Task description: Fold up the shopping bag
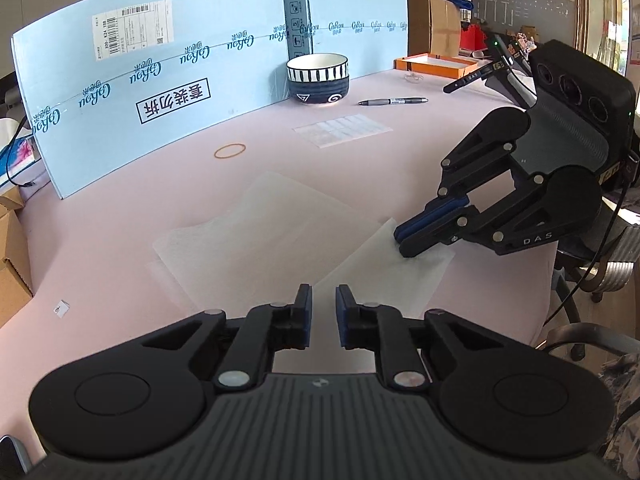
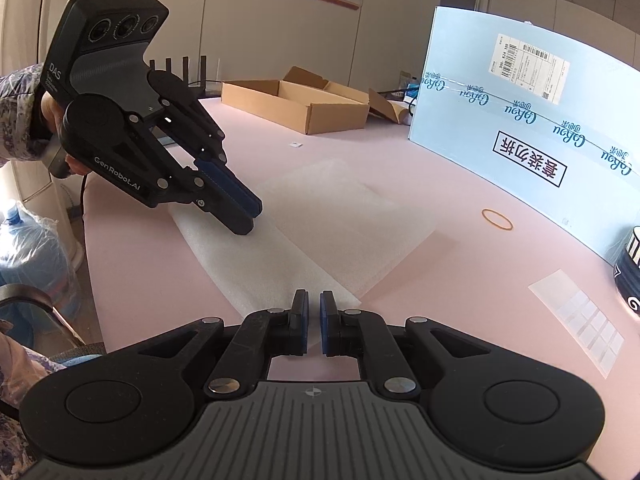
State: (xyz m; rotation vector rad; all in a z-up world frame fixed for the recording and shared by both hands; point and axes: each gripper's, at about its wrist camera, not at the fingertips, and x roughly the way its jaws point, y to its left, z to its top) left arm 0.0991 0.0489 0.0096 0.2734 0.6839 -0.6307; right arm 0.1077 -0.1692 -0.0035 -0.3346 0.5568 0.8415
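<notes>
1. Shopping bag: white, thin, translucent, lying flat on the pink tabletop, one strip along its near side already folded over.
2. Handling guess: very light, limp, likely slippery; it will slide or spring open unless pinned.
3. Left hand-held gripper: jaws narrow, tips down on the folded strip's far end; whether it pinches a layer, cannot tell.
4. Right hand-held gripper: jaws nearly together, tips pressing the strip's other end, nothing visibly clamped.
5. Best hold: pinch the free edge or corner, keep the crease pressed flat.
</notes>
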